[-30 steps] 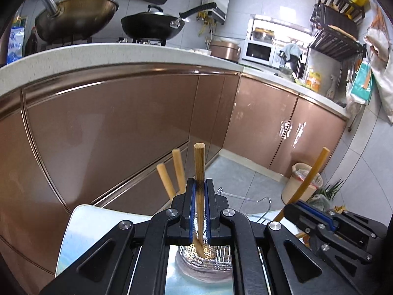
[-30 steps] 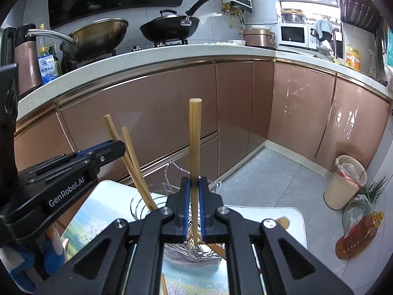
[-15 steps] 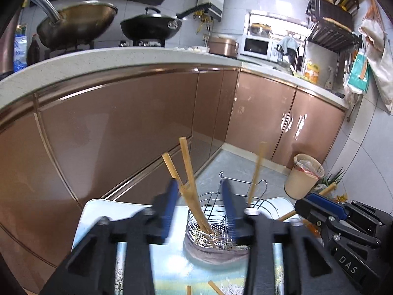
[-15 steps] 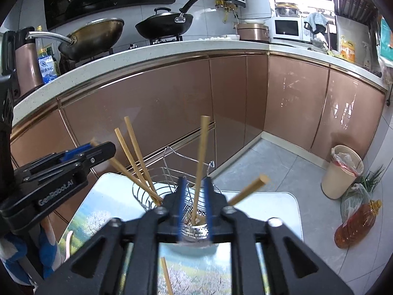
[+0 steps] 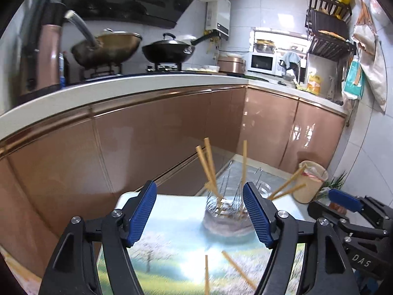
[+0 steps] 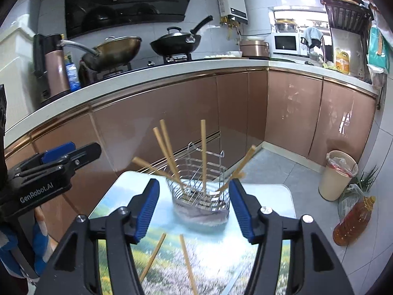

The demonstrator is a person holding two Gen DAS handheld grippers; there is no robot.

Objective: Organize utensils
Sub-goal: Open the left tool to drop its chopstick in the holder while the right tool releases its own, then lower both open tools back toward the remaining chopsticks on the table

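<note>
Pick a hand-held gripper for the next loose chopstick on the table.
Right hand-held gripper, probably. Its jaws are opening, empty, and both loose chopsticks lie just below it. The left hand-held gripper, also opening and empty, sees them blurred.

Left tool (image 5: 200,212) and right tool (image 6: 194,207) side by side, jaws opening, nothing gripped

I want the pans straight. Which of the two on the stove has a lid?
The black wok on the right burner; its domed lid has a knob. The brass-coloured wok beside it sits open.

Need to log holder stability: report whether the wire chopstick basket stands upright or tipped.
Upright: the wire chopstick basket sits flat on the scenic-print table, wooden chopsticks leaning inside.
</note>
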